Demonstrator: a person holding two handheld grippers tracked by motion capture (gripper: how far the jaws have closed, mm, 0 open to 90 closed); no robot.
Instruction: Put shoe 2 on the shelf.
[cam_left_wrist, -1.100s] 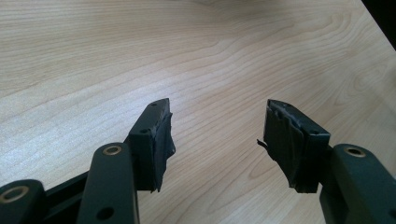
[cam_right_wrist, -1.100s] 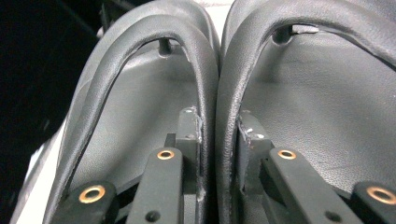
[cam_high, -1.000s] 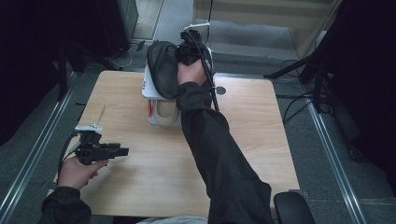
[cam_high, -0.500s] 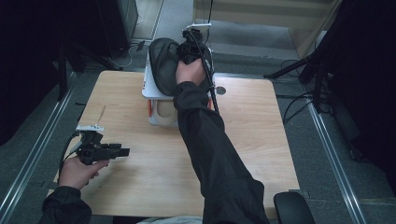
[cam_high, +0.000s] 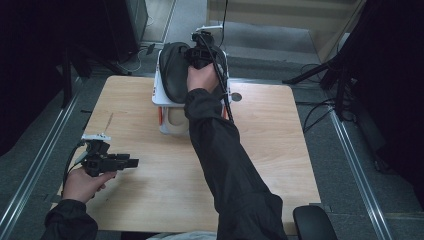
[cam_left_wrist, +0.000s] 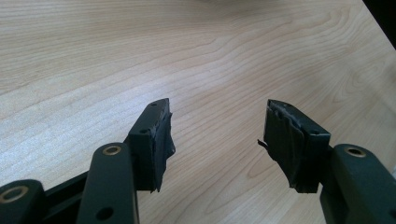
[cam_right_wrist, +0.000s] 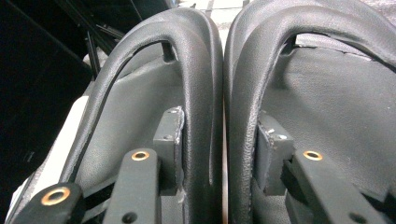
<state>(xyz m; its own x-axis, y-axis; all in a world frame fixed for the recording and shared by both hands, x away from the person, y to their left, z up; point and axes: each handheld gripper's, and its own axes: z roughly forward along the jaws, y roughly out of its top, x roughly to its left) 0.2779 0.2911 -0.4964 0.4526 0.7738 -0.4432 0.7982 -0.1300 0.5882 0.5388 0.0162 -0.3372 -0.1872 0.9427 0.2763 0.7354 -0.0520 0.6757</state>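
Jaws of the right gripper (cam_right_wrist: 217, 154) were seen straddling the two adjoining inner edges of a pair of black slippers (cam_right_wrist: 210, 70), one jaw inside each slipper. They had just been opening, and whether the pads still pressed could not be told. Beyond and beneath the gripper, the slippers were stood on a white rack (cam_high: 161, 97) at the far edge of the wooden table (cam_high: 280, 140). Nearer the person, the left gripper (cam_left_wrist: 217, 140) was held wide apart over bare wood, nothing between its jaws.
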